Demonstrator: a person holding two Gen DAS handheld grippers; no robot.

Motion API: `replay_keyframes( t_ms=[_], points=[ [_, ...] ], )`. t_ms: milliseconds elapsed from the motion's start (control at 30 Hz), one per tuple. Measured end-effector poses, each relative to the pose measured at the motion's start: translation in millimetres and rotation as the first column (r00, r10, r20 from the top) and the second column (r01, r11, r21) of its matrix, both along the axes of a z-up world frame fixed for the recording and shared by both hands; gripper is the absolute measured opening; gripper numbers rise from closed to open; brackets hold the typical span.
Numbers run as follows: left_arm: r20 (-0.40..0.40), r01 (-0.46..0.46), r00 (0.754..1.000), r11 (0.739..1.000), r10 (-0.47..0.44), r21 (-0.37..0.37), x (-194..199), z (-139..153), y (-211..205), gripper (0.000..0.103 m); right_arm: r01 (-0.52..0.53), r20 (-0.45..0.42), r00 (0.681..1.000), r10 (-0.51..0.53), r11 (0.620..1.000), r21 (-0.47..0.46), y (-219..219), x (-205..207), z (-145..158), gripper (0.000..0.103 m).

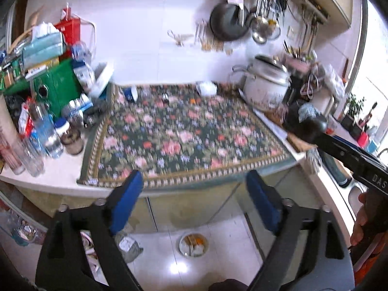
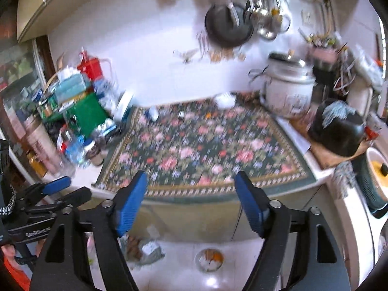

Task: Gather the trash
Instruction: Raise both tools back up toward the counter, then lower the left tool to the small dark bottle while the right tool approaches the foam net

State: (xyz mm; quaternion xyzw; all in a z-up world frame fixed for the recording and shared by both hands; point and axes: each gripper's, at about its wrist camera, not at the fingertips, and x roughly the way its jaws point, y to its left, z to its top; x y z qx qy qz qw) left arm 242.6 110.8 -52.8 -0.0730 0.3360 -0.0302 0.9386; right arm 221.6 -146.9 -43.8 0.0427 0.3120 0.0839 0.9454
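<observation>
Holding both grippers wide and empty above the floral worktop (image 1: 184,133).
We see left gripper (image 1: 194,184), right gripper (image 2: 191,184); trash bowl (image 1: 193,245) on floor at 6 o'clock.

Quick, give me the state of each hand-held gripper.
Left hand-held gripper: open, nothing between its blue pads.
Right hand-held gripper: open, holding nothing.

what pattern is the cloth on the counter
The cloth is floral: pink and red flowers on dark green, patterned border; clearest in the left wrist view.
</observation>
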Motion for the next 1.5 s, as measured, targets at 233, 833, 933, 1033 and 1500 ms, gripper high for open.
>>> replay_keyframes(
  t_ms=[233,833,933,1033,1500],
  points=[
    [0.062,-0.010,0.998,1.000,0.010,-0.003,51.8,28.2,-0.4,0.090,0.055,0.082,0.995,-0.057,0.998,0.019,-19.3,24.8,22.5,0.083],
    [0.013,-0.215,0.976,0.976,0.215,-0.040,276.5,24.4,-24.9,0.090,-0.056,0.084,0.995,0.056,0.998,-0.004,-114.0,240.7,30.4,0.083],
    [-0.051,-0.249,0.968,0.967,0.247,-0.049,316.6,5.1,-12.0,0.090,-0.058,0.039,0.998,0.058,0.998,-0.006,-120.7,278.0,15.3,0.083],
    [-0.115,-0.276,0.956,0.961,0.270,-0.036,353.0,-19.9,3.0,0.090,-0.062,-0.010,0.998,0.062,0.998,0.029,-123.8,305.8,0.6,0.083],
    [-0.315,-0.188,0.934,0.981,0.166,-0.039,520.7,-157.3,84.6,0.057,0.068,-0.217,0.974,-0.059,0.997,0.037,-94.7,429.0,-70.9,0.083]
  ],
)
